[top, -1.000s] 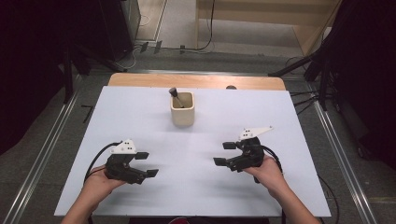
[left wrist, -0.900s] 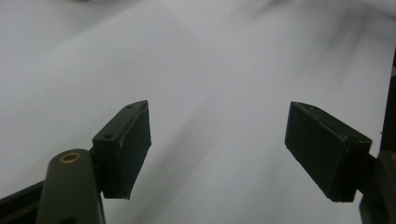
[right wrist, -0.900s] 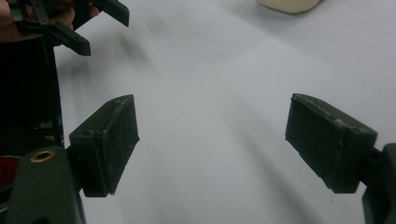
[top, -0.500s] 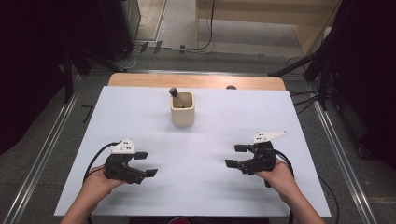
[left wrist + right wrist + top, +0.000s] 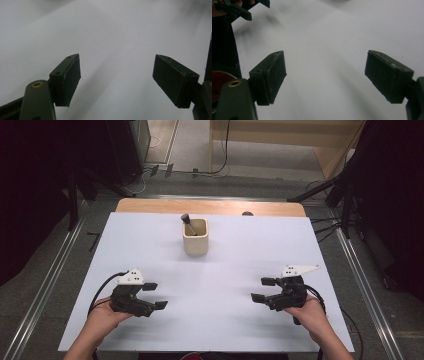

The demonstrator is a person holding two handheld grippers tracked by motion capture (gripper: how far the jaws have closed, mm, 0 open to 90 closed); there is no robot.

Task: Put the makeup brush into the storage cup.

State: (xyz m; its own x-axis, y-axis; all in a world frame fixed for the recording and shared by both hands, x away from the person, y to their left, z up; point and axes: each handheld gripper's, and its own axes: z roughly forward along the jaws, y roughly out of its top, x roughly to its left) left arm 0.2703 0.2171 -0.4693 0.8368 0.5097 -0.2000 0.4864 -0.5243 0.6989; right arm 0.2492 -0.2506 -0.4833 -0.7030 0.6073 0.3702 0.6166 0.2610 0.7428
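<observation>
My right hand-held gripper [image 5: 262,289] has slid out toward the right edge of the table [image 5: 235,270] since a second ago, while my left hand-held gripper [image 5: 154,295] has kept its place near the left front corner.

The table has a white top, with a strip of bare wood showing along its far edge. It stands on a grey floor between metal rails, with cables trailing behind it and dark equipment on both sides of the room.

My forearms are cut off by the bottom edge of the high view. Both gripper views are soft and grey: in the left gripper view the wide-apart black jaws stand over bare white table, and in the right gripper view my other gripper shows blurred in the top left corner. Both grippers are wide open and hold nothing.

The cup [image 5: 195,236], beige and squarish, stands upright near the far middle of the table, well apart from both grippers. A dark tool [image 5: 187,221] stands in it, its long axis near upright and leaning toward the far left, the thick end up above the rim. Its lower end is hidden inside the cup, and I cannot tell what it is.
</observation>
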